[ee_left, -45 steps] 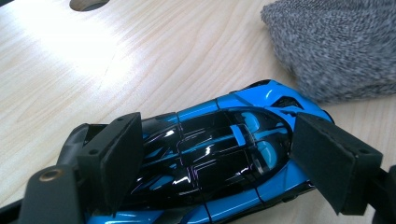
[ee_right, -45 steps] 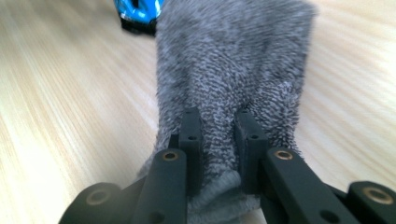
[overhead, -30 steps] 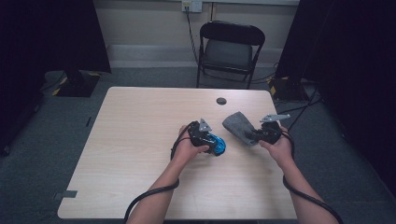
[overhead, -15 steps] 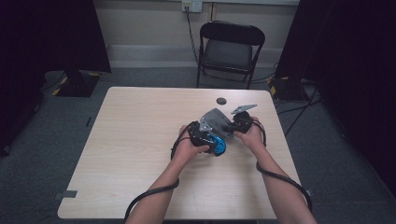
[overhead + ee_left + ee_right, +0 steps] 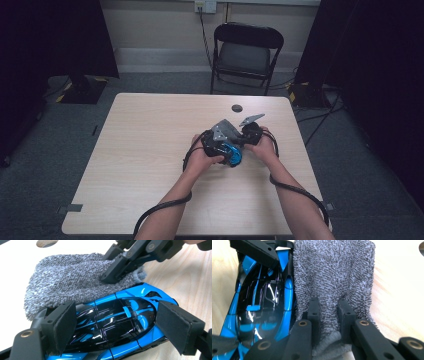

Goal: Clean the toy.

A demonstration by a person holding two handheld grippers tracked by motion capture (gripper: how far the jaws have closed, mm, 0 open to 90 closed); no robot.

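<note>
A glossy blue and black toy car sits between the pads of my left gripper, which press on its two ends. In the high view the car is at the table's right middle, under my left gripper. My right gripper is shut on a bunched edge of a grey fuzzy cloth. The cloth lies against the car's side, draped over part of it. In the high view the right gripper and the cloth are just behind the car.
A pale wooden table carries a small dark round spot near its far edge. A black folding chair stands behind the table. Cables trail from both grippers off the near edge.
My right gripper has carried the grey cloth leftward from the table's right side until it rests against the car. The left gripper and the car have stayed in place.
</note>
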